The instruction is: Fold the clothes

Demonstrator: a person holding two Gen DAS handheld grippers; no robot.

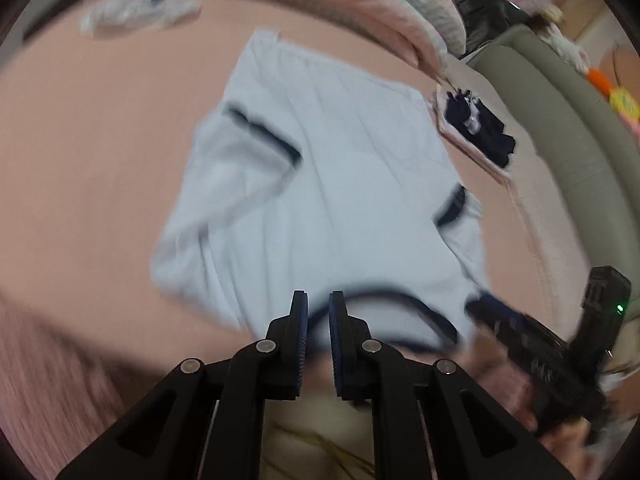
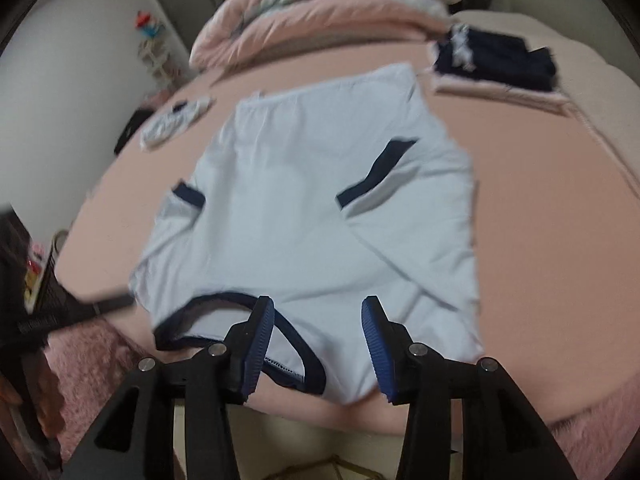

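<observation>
Pink bed filling both views. Pale blue T-shirt lying spread flat mid-bed, sleeves folded inward, navy collar at near bed edge. Folded navy clothes sitting at far bed corner. Right gripper hovering above collar, jaws spread, gripping nothing. Left gripper hovering over collar, jaws nearly pressed together, nothing pinched.

Pale-blue shirt, navy trim

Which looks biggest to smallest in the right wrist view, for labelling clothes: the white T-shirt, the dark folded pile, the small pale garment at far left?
1. white T-shirt, by far.
2. dark folded pile.
3. small pale garment.
The last two lie farther from the camera, so their true sizes are unsure.
</observation>
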